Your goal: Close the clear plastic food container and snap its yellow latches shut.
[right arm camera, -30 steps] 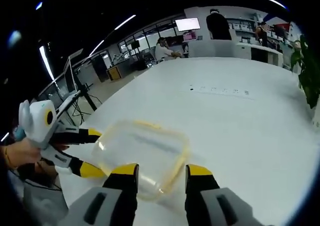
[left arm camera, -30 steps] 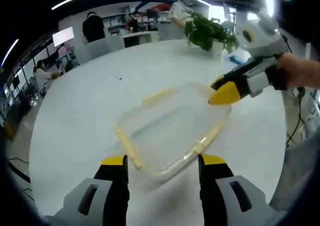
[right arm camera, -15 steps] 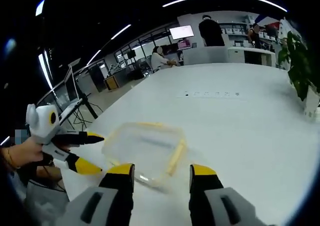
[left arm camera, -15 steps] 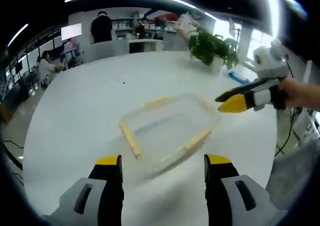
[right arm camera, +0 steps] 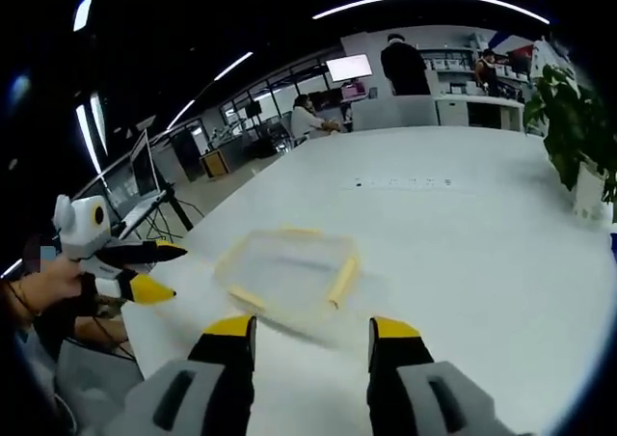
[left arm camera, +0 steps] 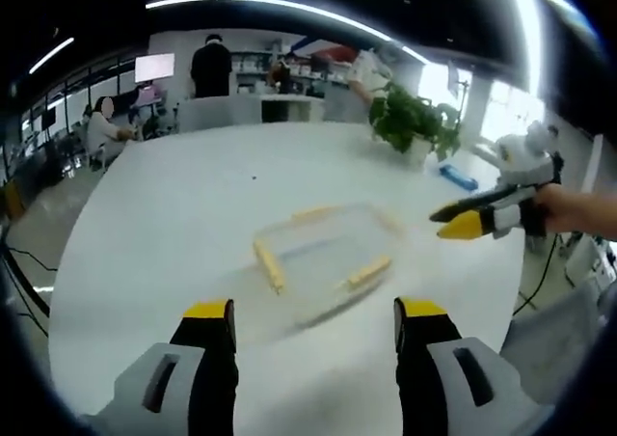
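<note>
1. Open-plan office surrounds a big round white bench (left arm camera: 174, 224); a potted plant (left arm camera: 413, 122) stands toward its far side, and people work at desks in the background.
2. Near the middle of the bench lies the clear food container (left arm camera: 323, 262), flat, with its lid seemingly on. Its yellow latches (left arm camera: 269, 266) look folded against the sides, though blur keeps me from confirming that each one is snapped.
3. Left gripper (left arm camera: 313, 325) hangs short of the container, jaws wide apart with nothing between them.
4. Right gripper (right arm camera: 310, 335) is likewise clear of the container, jaws spread and empty; in the left gripper view it floats to the right of the box, held by a hand (left arm camera: 578, 209).
5. Risk, as I judge it: a latch left half-seated would let the lid pop up later. Pressing a latch from one side without the other gripper bracing could send the light box sliding across the smooth bench, or tip its far edge.
</note>
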Tool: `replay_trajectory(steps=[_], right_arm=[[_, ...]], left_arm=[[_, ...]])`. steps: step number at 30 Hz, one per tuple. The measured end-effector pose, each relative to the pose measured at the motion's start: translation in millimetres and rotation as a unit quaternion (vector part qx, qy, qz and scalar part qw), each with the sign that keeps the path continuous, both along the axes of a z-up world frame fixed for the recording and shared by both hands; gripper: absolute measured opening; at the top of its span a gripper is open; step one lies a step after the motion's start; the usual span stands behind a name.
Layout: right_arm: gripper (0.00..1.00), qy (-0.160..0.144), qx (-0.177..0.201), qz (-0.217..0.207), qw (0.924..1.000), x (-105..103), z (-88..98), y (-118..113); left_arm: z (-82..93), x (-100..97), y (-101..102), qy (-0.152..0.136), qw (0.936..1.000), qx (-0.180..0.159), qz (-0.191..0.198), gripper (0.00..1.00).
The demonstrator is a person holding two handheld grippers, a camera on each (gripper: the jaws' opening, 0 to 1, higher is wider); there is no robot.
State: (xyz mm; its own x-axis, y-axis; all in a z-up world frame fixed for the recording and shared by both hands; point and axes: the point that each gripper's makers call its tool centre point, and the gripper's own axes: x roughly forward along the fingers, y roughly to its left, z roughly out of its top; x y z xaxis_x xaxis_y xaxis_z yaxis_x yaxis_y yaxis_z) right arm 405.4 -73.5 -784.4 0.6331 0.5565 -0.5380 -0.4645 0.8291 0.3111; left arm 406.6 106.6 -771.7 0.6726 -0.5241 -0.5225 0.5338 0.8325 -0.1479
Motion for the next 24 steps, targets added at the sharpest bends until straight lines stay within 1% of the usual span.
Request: replay_trajectory(steps=[9,17,24], right_arm=[[0.46,-0.015,-0.003,-0.005,0.9999,-3.1,10.6,-2.9],[0.46,-0.024,0.0,-0.009,0.9997,-18.4,20.6,-4.8],[0.46,-0.032,0.005,-0.021,0.9992,-27.1,28.8,-9.1]], left_arm=[[5.6,-4.1,1.4,-0.011,0.9999,-0.008,0.003,0.66],[11.8,-14.0,8.9,-0.015,0.9998,-0.014,0.008,0.66],[21.5,-24.7,8.0,-0.023,0.9996,-0.017,0.002,0.67]])
